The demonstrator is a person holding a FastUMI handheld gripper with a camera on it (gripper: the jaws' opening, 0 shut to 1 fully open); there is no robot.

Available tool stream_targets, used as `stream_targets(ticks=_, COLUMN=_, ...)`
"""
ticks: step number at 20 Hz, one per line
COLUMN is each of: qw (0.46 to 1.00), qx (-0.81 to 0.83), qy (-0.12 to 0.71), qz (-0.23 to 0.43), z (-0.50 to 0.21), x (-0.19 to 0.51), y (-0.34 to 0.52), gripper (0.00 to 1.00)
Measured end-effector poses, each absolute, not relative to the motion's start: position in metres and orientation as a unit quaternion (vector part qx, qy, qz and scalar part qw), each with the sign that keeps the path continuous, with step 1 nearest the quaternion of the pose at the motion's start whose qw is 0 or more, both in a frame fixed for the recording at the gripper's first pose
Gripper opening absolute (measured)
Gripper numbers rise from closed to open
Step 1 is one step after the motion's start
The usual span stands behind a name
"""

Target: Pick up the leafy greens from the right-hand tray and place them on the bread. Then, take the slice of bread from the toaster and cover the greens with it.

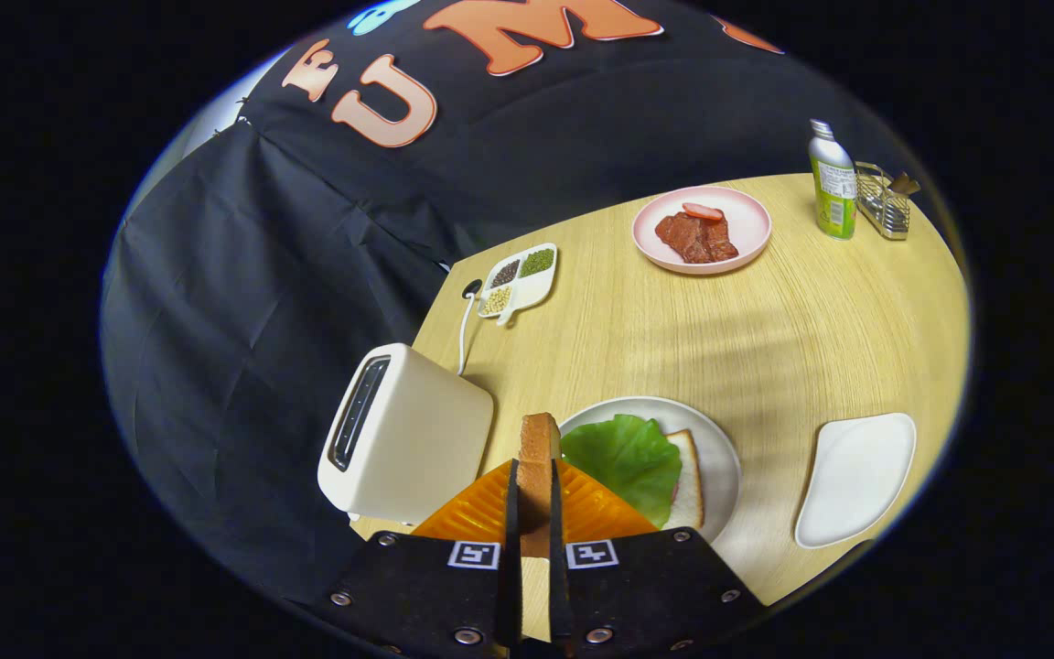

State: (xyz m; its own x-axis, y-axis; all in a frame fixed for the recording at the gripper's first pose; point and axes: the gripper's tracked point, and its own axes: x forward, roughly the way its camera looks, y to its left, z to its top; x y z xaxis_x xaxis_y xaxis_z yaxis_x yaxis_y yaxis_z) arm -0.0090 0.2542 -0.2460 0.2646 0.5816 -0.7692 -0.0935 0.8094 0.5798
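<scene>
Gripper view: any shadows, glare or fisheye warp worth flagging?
Gripper view: soft striped shadows cross the light wooden table; its far edge bows from fisheye distortion; no strong glare; the hand-held gripper, shut on the tan bread slice, looks sharp.

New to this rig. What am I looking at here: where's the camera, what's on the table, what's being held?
No robot arm here: a person carries a handheld two-finger gripper, and the fisheye camera rides on it, looking forward along the fingers. The fingers are shut on an upright slice of toasted bread. Just left of them on the light wooden table stands a cream toaster. Just ahead, a round white plate holds a green lettuce leaf lying on another bread slice. To the right lies a white tray. Beyond are a pink plate of meat, a divided dish of beans and a green bottle.
</scene>
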Motion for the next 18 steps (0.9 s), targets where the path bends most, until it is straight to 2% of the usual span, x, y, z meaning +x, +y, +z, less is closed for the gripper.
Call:
stream_targets(ticks=6, qw=0.761, qx=0.220, qy=0.562, qz=0.238, z=-0.272, x=-0.014, y=0.233, gripper=0.12)
stream_targets(ticks=9, qw=0.769, qx=0.217, qy=0.558, qz=0.224, z=-0.289, x=-0.012, y=0.215, gripper=0.12)
stream_targets(ticks=18, qw=0.808, qx=0.139, qy=0.525, qz=0.229, z=-0.318, x=-0.011, y=0.196, gripper=0.34)
